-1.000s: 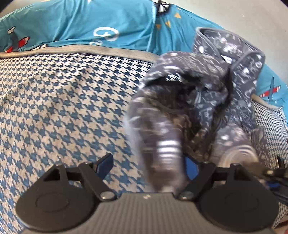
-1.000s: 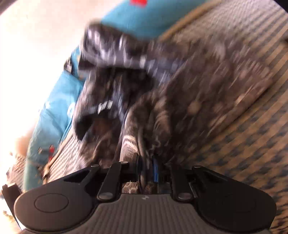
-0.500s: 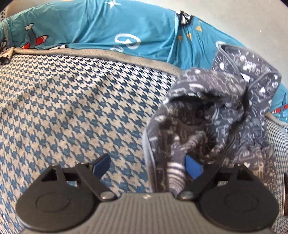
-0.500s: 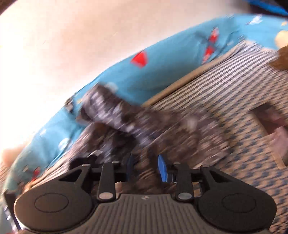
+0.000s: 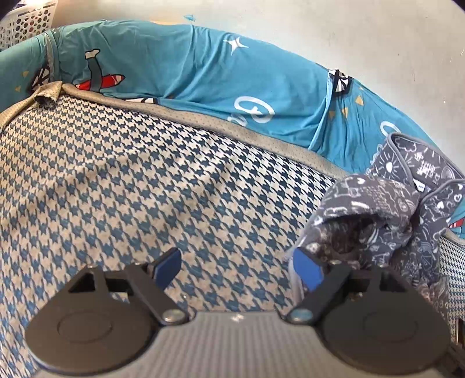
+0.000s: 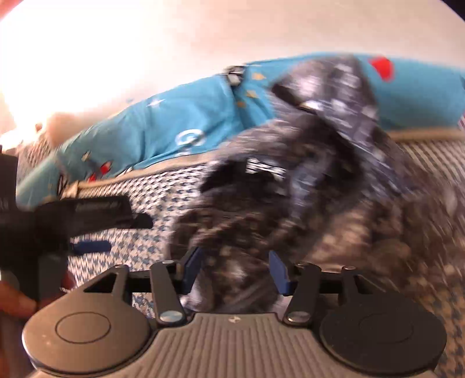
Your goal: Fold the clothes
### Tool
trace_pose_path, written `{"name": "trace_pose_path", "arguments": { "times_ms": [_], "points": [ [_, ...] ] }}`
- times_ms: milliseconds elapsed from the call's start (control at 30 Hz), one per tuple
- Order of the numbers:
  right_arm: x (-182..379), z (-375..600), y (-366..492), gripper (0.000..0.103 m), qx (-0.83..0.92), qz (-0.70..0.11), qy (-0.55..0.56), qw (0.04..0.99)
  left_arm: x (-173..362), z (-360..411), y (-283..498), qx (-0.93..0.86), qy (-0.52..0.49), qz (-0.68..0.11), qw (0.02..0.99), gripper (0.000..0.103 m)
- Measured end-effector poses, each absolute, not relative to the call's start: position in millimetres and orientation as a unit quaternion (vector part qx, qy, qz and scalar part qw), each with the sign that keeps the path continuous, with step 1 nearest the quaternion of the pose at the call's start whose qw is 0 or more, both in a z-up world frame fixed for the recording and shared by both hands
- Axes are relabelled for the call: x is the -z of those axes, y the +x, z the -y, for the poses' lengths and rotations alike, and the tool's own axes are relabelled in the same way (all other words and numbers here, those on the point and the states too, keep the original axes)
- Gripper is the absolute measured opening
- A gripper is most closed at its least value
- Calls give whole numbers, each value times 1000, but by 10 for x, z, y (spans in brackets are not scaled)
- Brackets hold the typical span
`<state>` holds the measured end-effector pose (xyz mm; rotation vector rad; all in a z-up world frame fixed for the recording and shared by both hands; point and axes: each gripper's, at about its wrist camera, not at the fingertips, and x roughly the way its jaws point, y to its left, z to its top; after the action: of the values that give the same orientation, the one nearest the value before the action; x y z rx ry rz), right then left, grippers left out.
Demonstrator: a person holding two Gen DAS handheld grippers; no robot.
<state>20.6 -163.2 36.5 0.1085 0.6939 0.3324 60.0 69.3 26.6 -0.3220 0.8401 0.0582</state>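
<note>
Bed with a blue-and-tan houndstooth mat [image 5: 145, 180], teal cartoon-print sheet [image 5: 203, 72] bunched along the far edge, pale wall behind, a white perforated basket [image 5: 26, 23] at 11 o'clock.

Dark grey doodle-print garment [image 5: 386, 215] sits crumpled in a heap at 3 o'clock in the left wrist view, on the mat near the sheet. Not folded, not even spread yet.

Left tool [image 5: 237, 269]: jaws wide apart and closing slightly, only bare mat between them; the garment edge lies just beside the right-hand pad, not pinched.

Right tool [image 6: 237, 270]: jaws opening, garment [image 6: 290, 203] cloth bunched between the pads but they look clear of it. View is motion-blurred, so contact is hard to confirm. The left tool and a bit of a hand [image 6: 11, 296] show at 9 o'clock there.

Step in hand, as I read it: regrasp to flatten the heap. To do it well, find a real hem or the collar band at 2 o'clock, pinch a single layer with each tool, pull apart and lay flat on the open mat at 9 o'clock. Avoid grabbing the middle wad, which would only drag the lump.
</note>
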Motion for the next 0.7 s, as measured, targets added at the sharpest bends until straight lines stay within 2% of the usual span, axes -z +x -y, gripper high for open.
{"name": "trace_pose_path", "arguments": {
  "times_ms": [433,600,700],
  "points": [
    [11,611,475,56,-140,-287,-145,936,-300,-1277,579,-54,-182,-404,895,84],
    [241,509,805,55,-102,-308,-150,934,-313,-1430,556,-61,-189,-402,894,84],
    [262,572,887,41,-97,-314,-116,937,-322,-1504,549,-64,-192,-400,894,84]
  ]
}}
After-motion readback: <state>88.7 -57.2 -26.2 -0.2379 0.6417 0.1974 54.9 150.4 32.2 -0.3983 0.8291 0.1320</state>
